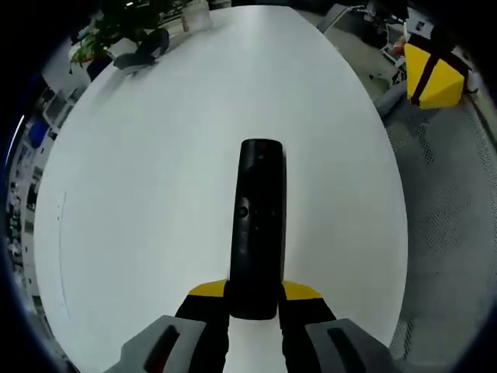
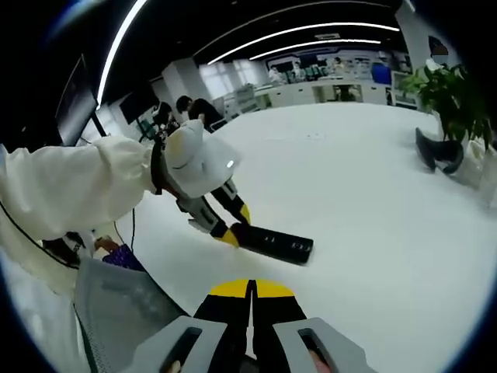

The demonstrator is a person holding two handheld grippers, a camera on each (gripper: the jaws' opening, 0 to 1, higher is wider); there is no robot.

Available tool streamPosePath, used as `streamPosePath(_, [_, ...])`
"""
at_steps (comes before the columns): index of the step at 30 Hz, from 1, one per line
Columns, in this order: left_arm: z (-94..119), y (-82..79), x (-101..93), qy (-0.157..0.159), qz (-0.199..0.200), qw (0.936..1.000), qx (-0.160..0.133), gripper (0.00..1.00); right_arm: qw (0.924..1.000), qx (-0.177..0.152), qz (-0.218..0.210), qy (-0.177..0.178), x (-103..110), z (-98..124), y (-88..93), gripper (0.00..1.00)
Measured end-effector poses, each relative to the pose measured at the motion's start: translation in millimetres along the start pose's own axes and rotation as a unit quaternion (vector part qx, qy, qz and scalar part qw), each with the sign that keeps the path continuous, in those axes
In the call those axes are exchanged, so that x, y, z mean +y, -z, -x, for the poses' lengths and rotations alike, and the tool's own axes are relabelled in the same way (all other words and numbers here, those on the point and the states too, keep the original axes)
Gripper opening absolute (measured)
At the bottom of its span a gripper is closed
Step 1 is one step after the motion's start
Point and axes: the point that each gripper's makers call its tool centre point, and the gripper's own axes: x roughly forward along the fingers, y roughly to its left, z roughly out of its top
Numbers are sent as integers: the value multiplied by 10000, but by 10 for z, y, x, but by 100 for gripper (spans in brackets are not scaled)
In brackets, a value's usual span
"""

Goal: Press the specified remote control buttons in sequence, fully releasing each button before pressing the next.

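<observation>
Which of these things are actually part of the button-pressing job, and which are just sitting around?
Part of the job:
- remote control, clamped at its near end in the left tongs
- right tongs, shut with nothing in them, held away from the remote
- white table under the remote

Just lying about:
- potted plant
- yellow box beyond the table

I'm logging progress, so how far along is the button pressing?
Done: the left gripper is shut on the remote control over the white table. In hand: the right gripper, fingers together, hovers short of it. Left: the presses themselves.
</observation>
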Motion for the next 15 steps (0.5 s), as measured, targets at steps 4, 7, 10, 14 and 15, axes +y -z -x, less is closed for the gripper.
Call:
streamPosePath(4, [1, 11, -109, 13, -47, 10000, -36, 22, 9999, 116, 108, 14, -12, -39, 36, 0])
streamPosePath(7, [5, 20, -176, 12, -29, 9999, -120, 22, 9994, 254, 240, 65, -19, -68, 67, 0])
streamPosePath(10, [12, 37, -256, 17, 22, 9998, -210, 22, 9990, 328, 301, 9, 8, -98, 87, 0])
streamPosePath(14, [15, 42, -366, 12, -9, 9998, -222, 22, 9978, 497, 434, 34, -15, -136, 134, 0])
streamPosePath(15, [18, 44, -382, 24, 9, 9997, -232, 22, 9975, 536, 457, 39, -28, -146, 148, 0])
